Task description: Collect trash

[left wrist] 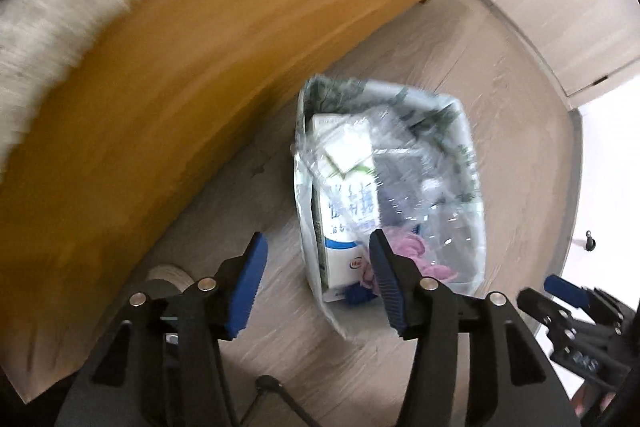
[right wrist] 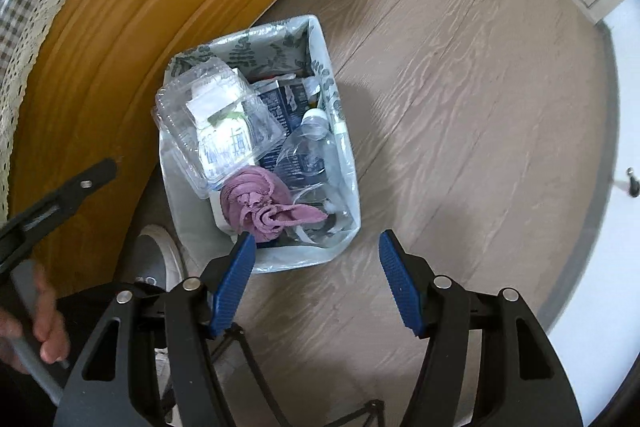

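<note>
left wrist: the left claw (left wrist: pixel 316 259) is hanging wide and empty, pointing down at the bin (left wrist: pixel 472 163) just ahead on the floor (left wrist: pixel 500 75), its long axis running away from the claw; a carton (left wrist: pixel 344 203) is lying inside along the near-left wall. the bed frame (left wrist: pixel 200 47) is crowding the left.

right wrist: the right claw (right wrist: pixel 316 255) is standing wide, empty, over the bin's near rim, a pink cloth (right wrist: pixel 260 199) just ahead. open floor is lying to the right.

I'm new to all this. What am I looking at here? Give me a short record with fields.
place: wood-look floor beside an orange wooden furniture panel
container: bag-lined trash bin standing on the floor
contents: milk carton, clear plastic clamshell, plastic bottle, crumpled pink cloth
left tongs: open, holding nothing
right tongs: open, holding nothing
also seen: a shoe
</note>
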A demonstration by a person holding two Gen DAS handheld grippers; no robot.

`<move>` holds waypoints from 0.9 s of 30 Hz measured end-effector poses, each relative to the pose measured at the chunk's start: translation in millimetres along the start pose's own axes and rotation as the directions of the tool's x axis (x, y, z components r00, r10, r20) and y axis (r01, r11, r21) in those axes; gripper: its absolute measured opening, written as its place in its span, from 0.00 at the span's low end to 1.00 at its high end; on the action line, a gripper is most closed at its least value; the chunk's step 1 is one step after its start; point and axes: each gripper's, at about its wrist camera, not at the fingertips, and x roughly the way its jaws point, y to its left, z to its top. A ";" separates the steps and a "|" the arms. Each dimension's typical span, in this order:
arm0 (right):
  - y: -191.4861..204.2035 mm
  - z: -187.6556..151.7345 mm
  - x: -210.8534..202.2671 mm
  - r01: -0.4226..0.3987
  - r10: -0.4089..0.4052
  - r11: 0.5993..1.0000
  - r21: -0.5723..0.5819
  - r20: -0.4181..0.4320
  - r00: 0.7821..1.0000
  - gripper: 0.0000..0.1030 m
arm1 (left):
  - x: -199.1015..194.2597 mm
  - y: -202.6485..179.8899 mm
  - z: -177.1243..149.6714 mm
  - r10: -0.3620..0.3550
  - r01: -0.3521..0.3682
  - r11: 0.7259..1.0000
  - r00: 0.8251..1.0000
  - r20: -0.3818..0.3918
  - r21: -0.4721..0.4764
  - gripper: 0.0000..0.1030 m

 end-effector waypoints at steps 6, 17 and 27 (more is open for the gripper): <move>21.9 3.9 -48.5 0.036 -0.028 0.997 -0.064 0.118 0.993 0.69 | -93.4 5.3 -7.6 -0.059 0.059 0.998 0.976 0.211 0.006 0.70; 201.0 39.6 -179.8 0.041 0.170 0.902 -0.430 0.442 0.881 0.76 | -302.5 150.1 -36.5 0.145 0.021 0.968 0.765 0.627 -0.249 0.92; 477.5 49.2 -233.5 -0.091 0.499 0.659 -0.747 0.343 0.796 0.76 | -430.8 376.3 -56.3 0.545 -0.185 0.814 0.573 0.612 -0.551 0.93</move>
